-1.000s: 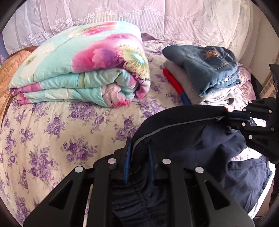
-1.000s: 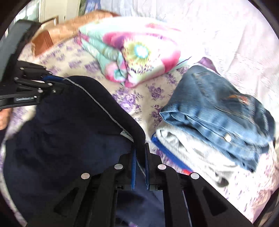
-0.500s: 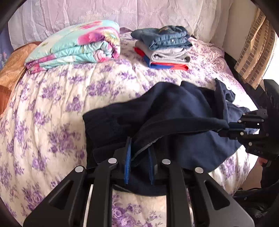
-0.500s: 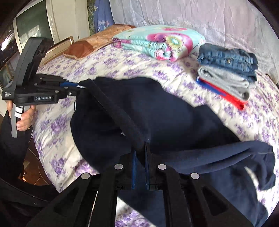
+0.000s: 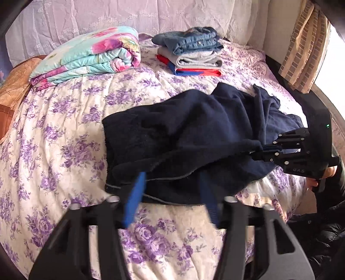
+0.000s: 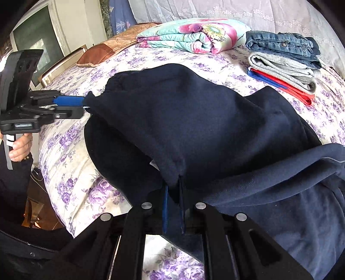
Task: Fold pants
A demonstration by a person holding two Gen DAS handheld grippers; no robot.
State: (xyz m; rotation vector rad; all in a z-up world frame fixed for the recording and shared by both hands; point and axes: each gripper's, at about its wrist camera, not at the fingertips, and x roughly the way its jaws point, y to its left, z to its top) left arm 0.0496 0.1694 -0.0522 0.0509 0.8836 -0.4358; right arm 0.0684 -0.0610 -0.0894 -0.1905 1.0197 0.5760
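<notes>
One navy pants (image 5: 194,133) pair, rumpled, half-folded on floral bed (image 5: 64,129).

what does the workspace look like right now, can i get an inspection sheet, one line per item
surface: bed with a purple-flowered cover, creased.
job's things: navy pants lie bunched across the near side, not yet folded flat.
clutter: folded floral quilt, stack of folded clothes with jeans on top, brown pillow, all at the far side.
grippers: left gripper has just been opening, pants edge between its pads but no longer pinched; right gripper shut on the pants.
cables: nothing seen.
surroundings: lace drape behind the bed, patterned curtain, a dark screen.
</notes>
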